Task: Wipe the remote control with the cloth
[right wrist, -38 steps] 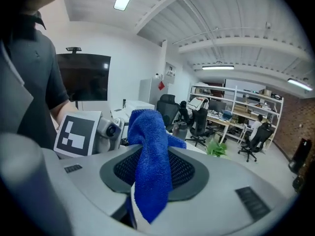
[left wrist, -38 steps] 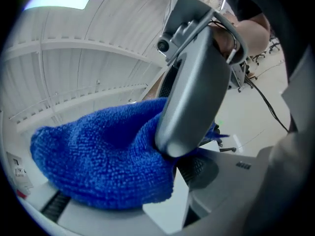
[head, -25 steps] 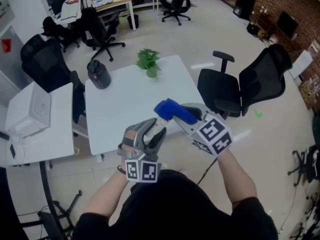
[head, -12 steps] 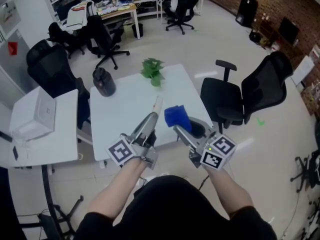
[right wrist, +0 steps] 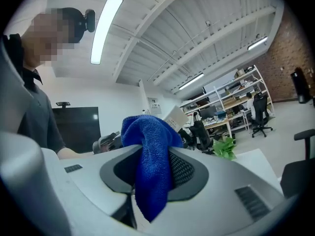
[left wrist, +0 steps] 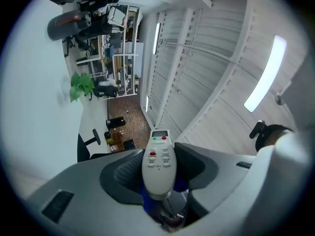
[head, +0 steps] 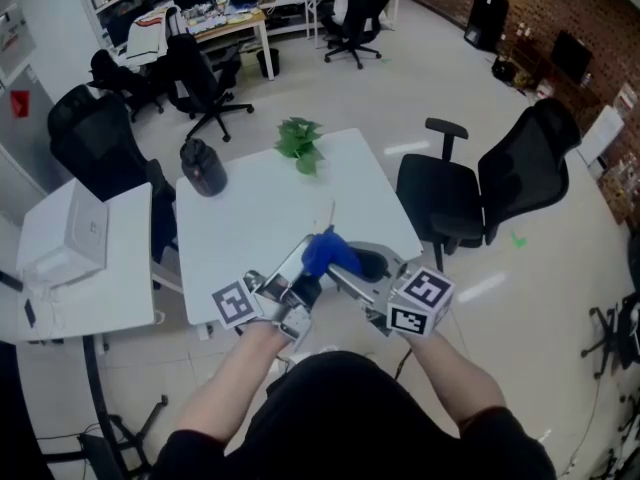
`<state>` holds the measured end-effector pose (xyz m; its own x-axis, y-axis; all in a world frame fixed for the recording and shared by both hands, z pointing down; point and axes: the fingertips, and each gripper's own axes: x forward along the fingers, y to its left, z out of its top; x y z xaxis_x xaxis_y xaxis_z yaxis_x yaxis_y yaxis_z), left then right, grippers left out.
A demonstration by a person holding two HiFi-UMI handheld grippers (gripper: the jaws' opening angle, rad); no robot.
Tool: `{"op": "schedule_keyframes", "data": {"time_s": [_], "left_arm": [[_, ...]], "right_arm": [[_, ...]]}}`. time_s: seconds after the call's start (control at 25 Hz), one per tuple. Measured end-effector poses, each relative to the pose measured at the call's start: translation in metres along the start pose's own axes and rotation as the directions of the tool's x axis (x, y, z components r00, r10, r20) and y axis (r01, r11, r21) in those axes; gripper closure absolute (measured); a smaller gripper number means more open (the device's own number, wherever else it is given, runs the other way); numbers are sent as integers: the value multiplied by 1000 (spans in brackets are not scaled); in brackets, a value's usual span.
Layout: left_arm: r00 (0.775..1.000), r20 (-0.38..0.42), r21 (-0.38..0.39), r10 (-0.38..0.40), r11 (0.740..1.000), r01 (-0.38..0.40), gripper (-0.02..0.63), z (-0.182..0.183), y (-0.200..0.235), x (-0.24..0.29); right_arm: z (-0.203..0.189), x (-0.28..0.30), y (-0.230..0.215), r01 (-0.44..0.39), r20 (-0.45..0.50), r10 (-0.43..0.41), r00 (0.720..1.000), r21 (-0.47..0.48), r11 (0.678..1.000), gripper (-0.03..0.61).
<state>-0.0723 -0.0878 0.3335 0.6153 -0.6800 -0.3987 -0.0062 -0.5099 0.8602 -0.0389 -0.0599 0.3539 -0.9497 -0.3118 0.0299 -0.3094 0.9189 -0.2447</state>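
Your left gripper (left wrist: 158, 167) is clamped on the lower end of the remote control (left wrist: 158, 151), with the button face towards its camera. Your right gripper (right wrist: 153, 171) is pinched on the blue cloth (right wrist: 150, 146), which bunches above the jaws and hangs below them. Both are held up over the near edge of the white table (head: 250, 218). The cloth sits against the remote's back at the left jaws.

Right gripper (right wrist: 152, 175) clamps the blue cloth (right wrist: 150, 151), folds bulging above the jaws, a tail hanging below. The remote control (right wrist: 175, 118) pokes a pale end out just behind the cloth.
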Motion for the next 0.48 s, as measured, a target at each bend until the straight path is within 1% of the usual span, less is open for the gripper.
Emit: {"op": "schedule_keyframes", "data": {"time_s": [0.12,0.24,0.36,0.44,0.48], "left_arm": [[998,-60,-2,-17,1000,17,410,-11,-3,-1],[995,-94,-22,-38,999,37,410,-21,-4,-2],[994,-93,-42,-50,998,47,410,-22,-4,-4],[996,-74,-37,-49,998,47,410,-15,-4,-3],[997,-58,-32,-47,998,45,410,-10,-4,-3]], "right_arm": [[16,-8,-19,45,29,-44,999,-16,999,440],[34,-14,-38,84,66,-82,994,-23,996,440],[48,-18,-40,96,94,-93,991,-33,995,440],[49,-19,-28,71,96,-68,993,-36,997,440],[46,-18,-19,45,88,-41,995,-37,998,440]]}}
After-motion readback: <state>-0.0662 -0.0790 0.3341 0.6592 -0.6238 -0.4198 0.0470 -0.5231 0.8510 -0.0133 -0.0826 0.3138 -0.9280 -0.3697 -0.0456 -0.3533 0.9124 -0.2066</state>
